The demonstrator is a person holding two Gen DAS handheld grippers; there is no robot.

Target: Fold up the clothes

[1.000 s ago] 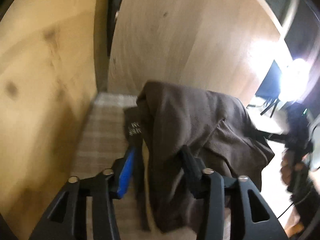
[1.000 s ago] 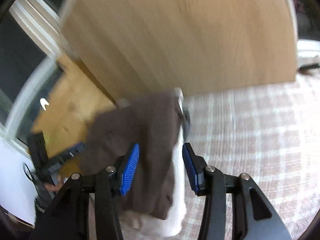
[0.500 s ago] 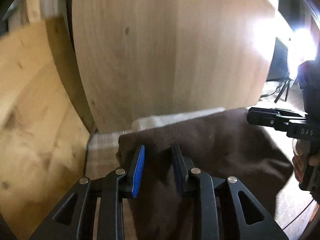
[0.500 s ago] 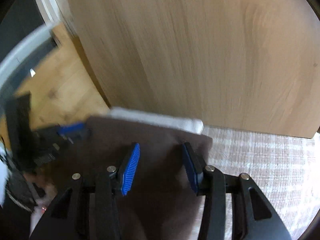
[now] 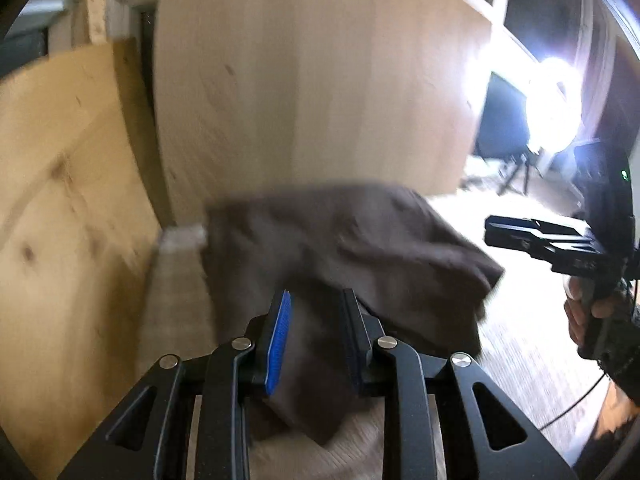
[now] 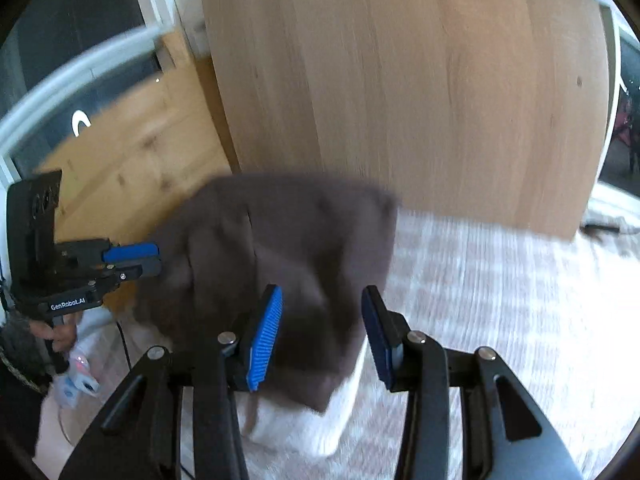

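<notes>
Both grippers, left gripper (image 5: pixel 314 334) and right gripper (image 6: pixel 322 334), have swung the brown garment (image 6: pixel 288 240) from dangling to spread at twelve o'clock over the checked bed (image 6: pixel 500 300); jaws clamped on cloth, ready for folding.

Dark brown garment (image 6: pixel 288 240) w/ white inner layer, in front of claws; pale checked cloth (image 6: pixel 500 300) under it; blue pads (image 6: pixel 264 336); light wood board (image 6: pixel 420 92) behind.
</notes>
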